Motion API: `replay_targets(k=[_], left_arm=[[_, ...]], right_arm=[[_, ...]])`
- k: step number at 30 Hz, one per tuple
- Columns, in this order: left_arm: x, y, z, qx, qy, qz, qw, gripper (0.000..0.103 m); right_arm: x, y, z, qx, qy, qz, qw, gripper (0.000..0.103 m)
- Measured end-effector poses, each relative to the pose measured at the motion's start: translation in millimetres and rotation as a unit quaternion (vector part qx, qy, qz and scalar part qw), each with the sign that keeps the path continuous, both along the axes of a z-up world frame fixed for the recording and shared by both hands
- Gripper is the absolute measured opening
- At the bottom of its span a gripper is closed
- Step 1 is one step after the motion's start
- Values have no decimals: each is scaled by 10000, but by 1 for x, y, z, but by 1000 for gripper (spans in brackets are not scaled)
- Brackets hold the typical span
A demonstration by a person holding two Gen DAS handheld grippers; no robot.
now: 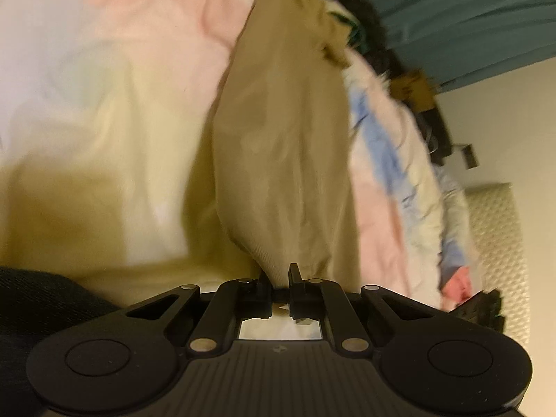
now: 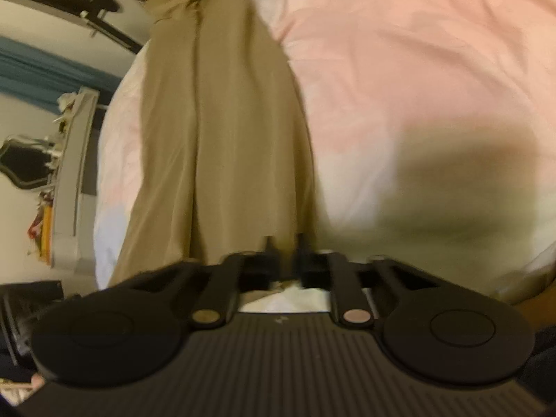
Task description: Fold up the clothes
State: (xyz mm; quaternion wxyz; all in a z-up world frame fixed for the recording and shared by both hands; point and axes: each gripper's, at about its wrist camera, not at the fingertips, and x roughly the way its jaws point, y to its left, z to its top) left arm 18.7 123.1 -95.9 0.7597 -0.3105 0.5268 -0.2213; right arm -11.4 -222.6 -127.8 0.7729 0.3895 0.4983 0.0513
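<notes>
I see tan pants (image 1: 278, 160) lying long on the pink bed cover (image 1: 139, 69). My left hand-held gripper (image 1: 280, 274) is pinched tight on one end of the pants. My right hand-held gripper (image 2: 285, 243) is pinched on them too.

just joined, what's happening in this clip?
A person is folding clothes on a bed with pastel pink-and-cream bedding. A long tan fabric garment lies stretched across it. The left tongs and the right tongs are each shut on an edge of that garment. No fold is visible yet.
</notes>
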Motion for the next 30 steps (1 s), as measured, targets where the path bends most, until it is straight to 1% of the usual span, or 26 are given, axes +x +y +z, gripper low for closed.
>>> replay_targets(k=[3,6,11,14,16,18,24,26,27,28,30], left_arm=[[0,12,18,-238,-138,184,9995,7],[1,18,45,-537,-346,311,9975,6],[-9,28,97,-1002,-914,401,9900,6],[-24,29,119,-1091,-1248,449,9851,6],[-37,27,120,-1115,-1350,495,9833,6],[-54,27,114,-1070,-1371,538,9833,6],[-112,43,79,-1026,-1026,638,9874,6],[-119,44,68,-1037,-853,701,9885,6],[-117,43,65,-1057,-787,729,9886,6],[-112,43,64,-1095,-751,747,9883,6],[-93,41,68,-1102,-820,740,9878,6]], right_arm=[[-4,-6,24,195,-395,-85,9990,9],[-6,-19,64,385,-981,-255,9941,9],[-15,-34,138,499,-2008,-310,9779,9],[-26,-33,159,468,-2397,-273,9693,8],[-37,-30,159,397,-2522,-231,9666,8],[-53,-28,147,395,-2512,-192,9669,8],[-92,-26,101,600,-2108,-265,9753,8],[-100,-25,90,694,-1991,-335,9769,8],[-101,-26,87,742,-1944,-366,9774,8],[-96,-27,88,759,-1941,-385,9773,8],[-79,-28,94,726,-1997,-415,9763,8]])
